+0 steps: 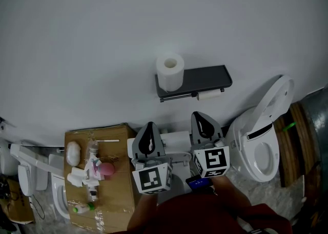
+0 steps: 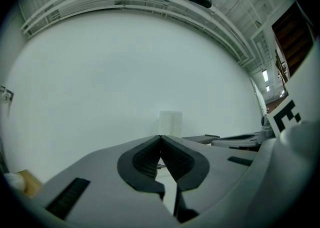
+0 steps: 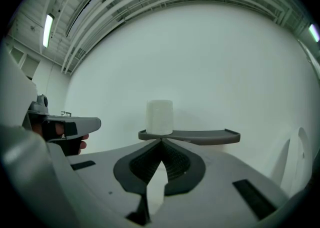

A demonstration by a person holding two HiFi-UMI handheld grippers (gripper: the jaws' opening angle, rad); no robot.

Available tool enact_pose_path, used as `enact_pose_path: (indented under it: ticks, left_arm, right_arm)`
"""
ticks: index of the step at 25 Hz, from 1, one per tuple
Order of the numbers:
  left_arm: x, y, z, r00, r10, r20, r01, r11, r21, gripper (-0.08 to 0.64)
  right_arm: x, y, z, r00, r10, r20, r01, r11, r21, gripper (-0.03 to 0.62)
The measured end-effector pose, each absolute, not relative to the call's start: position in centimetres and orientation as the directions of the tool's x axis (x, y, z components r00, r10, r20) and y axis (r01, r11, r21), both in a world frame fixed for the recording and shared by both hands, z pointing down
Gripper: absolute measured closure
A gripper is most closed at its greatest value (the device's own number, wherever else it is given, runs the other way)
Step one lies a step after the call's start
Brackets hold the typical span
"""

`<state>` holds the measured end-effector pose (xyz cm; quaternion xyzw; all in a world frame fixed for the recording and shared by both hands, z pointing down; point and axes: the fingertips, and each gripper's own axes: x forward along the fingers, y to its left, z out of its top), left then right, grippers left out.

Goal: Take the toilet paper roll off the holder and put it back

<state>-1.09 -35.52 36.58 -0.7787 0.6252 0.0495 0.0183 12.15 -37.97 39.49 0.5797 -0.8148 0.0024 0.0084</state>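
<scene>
A white toilet paper roll (image 1: 169, 71) stands upright on the left end of a dark wall-mounted holder shelf (image 1: 205, 79). A thin bar with a small pale core (image 1: 209, 95) hangs under the shelf. My left gripper (image 1: 149, 127) and right gripper (image 1: 201, 116) are side by side below the holder, well short of it and touching nothing. Both are shut with nothing between the jaws. In the left gripper view the roll (image 2: 170, 122) shows just above the closed tips (image 2: 160, 137). In the right gripper view the roll (image 3: 160, 117) and shelf (image 3: 200, 135) lie straight ahead of the closed tips (image 3: 161, 141).
A white toilet (image 1: 259, 143) with its lid raised stands at the right. At the lower left, a cardboard box (image 1: 120, 135) carries a pink ball, bottles and other small items. White bidet-seat parts (image 1: 31, 169) lie further left. A white tank-like object (image 1: 177, 138) sits between the grippers.
</scene>
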Motion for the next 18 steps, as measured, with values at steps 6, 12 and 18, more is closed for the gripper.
enact_pose_path:
  ticks: [6,12,18]
  left_arm:
    - [-0.73,-35.39,36.64,0.218,-0.971,-0.103,-0.974,-0.222,0.033,0.554]
    - [-0.69,-35.39,36.93,0.214,-0.972,-0.097,-0.975,-0.218,0.033,0.554]
    - [-0.54,-35.26,36.81,0.212,-0.973,-0.094,-0.976,-0.216,0.031,0.554]
  right_arm:
    - [12.50,-37.95,39.71,-0.324,-0.946,0.020,-0.946,0.324,0.003,0.574]
    - [12.55,-37.83,39.53,-0.316,-0.949,0.011,-0.948,0.317,0.017,0.575]
    - [12.85,-37.67,39.53,-0.312,-0.950,0.006,-0.950,0.312,0.013,0.575]
